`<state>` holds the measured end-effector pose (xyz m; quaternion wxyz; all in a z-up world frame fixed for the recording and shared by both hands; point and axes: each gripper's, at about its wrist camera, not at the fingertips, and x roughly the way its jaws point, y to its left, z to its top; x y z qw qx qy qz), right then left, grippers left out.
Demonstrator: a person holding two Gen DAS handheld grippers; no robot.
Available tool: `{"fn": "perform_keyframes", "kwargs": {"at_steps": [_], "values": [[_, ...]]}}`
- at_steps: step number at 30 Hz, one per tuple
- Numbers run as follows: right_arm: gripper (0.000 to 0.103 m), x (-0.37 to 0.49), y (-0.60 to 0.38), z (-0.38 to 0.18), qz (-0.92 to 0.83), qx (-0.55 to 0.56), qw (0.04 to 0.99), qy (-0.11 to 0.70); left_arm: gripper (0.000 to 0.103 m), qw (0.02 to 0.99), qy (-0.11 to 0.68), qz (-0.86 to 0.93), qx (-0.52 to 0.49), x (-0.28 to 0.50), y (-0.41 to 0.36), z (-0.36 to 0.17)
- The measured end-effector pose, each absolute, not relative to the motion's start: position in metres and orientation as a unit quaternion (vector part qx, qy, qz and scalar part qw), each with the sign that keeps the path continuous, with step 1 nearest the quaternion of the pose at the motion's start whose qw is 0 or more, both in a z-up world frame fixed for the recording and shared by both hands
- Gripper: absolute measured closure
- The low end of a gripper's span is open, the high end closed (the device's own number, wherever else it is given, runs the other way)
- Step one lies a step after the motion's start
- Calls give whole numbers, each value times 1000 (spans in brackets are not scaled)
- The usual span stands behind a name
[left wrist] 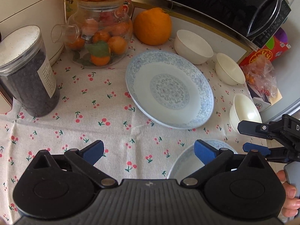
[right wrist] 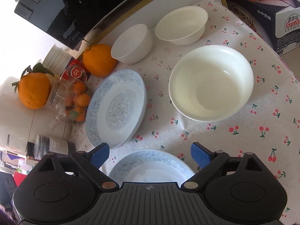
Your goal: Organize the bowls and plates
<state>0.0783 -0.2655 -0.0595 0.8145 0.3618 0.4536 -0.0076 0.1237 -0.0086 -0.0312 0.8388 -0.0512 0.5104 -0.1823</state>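
Observation:
Two blue-patterned plates lie on the cherry-print tablecloth: a far plate [left wrist: 169,89] [right wrist: 116,106] and a near plate [left wrist: 184,162] [right wrist: 151,166]. Three cream bowls stand to the right: a back bowl [left wrist: 193,46] [right wrist: 131,44], a middle bowl [left wrist: 229,71] [right wrist: 181,25] and a near bowl [left wrist: 244,112] [right wrist: 211,82]. My left gripper [left wrist: 149,151] is open and empty above the cloth, left of the near plate. My right gripper [right wrist: 150,153] is open and empty over the near plate; it also shows in the left wrist view [left wrist: 247,136].
A glass teapot [left wrist: 99,37] of small oranges, a large orange [left wrist: 152,26] [right wrist: 100,60] and a dark jar [left wrist: 28,75] stand at the back left. A black microwave [left wrist: 225,5] is behind. A boxed carton [right wrist: 262,16] and a bag [left wrist: 260,75] sit at the right edge.

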Motion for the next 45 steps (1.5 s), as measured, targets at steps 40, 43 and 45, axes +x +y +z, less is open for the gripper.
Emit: {"fn": "perform_keyframes", "kwargs": {"at_steps": [40, 43, 45], "values": [[87, 146, -237, -94, -64, 326, 858, 391, 93, 883, 420, -150, -147, 186, 4, -73], [89, 147, -239, -96, -63, 333, 856, 390, 95, 884, 418, -153, -144, 187, 2, -74], [90, 148, -240, -97, -63, 335, 856, 388, 95, 883, 418, -157, -143, 187, 1, -75]]}}
